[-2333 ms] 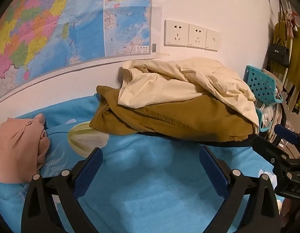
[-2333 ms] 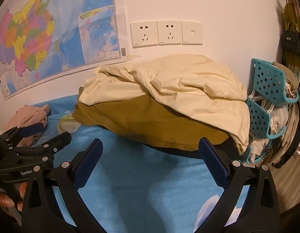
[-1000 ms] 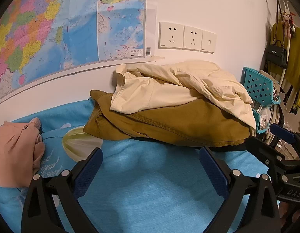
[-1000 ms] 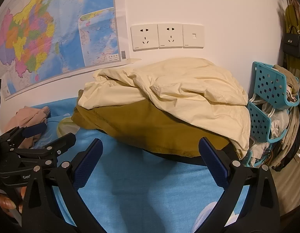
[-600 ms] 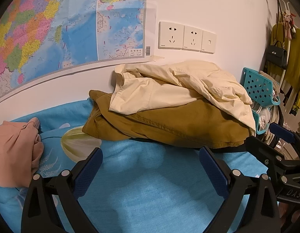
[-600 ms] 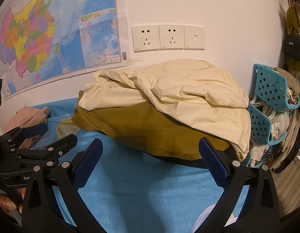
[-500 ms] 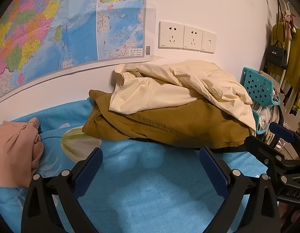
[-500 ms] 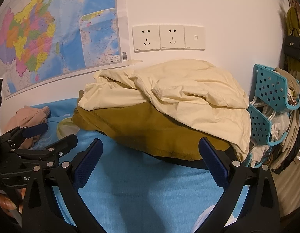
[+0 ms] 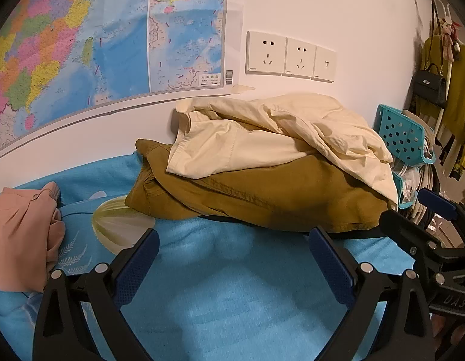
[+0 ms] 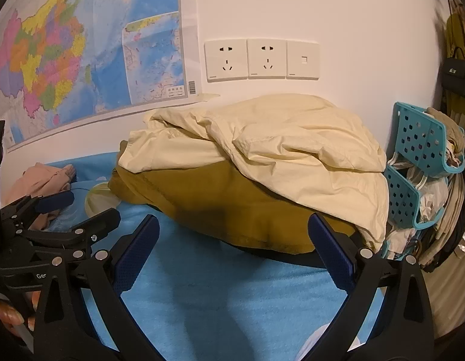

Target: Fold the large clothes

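while both tongs [image 9: 232, 258] [image 10: 232, 240] gape empty, cream garment [image 10: 262, 150] tops olive garment [image 10: 217, 210].

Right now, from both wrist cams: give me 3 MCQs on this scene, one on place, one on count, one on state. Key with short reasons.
1. Where does the cream garment lie?
A. on top of the olive-brown garment
B. inside the teal basket
C. under the pink garment

2. How many white wall plates sit in the row beside the map?
A. one
B. three
C. five

3. What state is the left gripper in?
A. shut on cloth
B. open, holding nothing
C. out of view

Key: A, cream cloth drapes over the olive-brown pile; B, two sockets plus one switch; B, its fingers stand wide apart over bare blue bedsheet.
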{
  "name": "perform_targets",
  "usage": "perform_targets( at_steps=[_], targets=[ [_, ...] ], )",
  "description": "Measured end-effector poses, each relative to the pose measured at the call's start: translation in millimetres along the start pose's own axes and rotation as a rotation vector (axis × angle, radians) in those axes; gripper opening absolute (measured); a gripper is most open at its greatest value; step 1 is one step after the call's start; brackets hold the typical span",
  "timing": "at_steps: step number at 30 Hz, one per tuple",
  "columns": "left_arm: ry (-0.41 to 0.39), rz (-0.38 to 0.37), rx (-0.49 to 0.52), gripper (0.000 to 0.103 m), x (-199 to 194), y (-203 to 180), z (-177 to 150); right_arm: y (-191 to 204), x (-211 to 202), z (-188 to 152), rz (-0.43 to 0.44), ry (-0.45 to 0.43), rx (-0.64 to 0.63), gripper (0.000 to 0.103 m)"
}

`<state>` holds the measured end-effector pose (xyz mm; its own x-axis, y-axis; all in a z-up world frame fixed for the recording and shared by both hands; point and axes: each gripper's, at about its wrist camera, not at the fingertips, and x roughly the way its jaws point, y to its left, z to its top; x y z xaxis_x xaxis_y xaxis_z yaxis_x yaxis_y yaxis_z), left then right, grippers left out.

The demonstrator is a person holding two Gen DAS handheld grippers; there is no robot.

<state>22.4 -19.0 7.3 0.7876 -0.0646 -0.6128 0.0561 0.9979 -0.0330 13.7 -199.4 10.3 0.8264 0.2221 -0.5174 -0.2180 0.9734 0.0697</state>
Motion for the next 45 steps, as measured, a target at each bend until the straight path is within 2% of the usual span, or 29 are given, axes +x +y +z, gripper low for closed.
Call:
perform_targets(
  at_steps=[34, 41, 45],
  targets=[
    [0.031, -0.008, -0.023, 0.096, 24.5, 1.4, 13.0, -2.7, 15.1, 16.9, -0.004, -0.028, -0.056, 0.097],
    [0.059, 0.0, -0.041, 0.096, 41.6, 9.6, 19.7, -2.7, 30.7, 27.3, -0.015, -0.019, -0.106, 0.097],
    [0.078, 0.036, -0.062, 0.096, 53.7, 26.1, 20.3, 3.5, 54.2, 45.2, -0.033, -0.021, -0.184, 0.097]
  ],
)
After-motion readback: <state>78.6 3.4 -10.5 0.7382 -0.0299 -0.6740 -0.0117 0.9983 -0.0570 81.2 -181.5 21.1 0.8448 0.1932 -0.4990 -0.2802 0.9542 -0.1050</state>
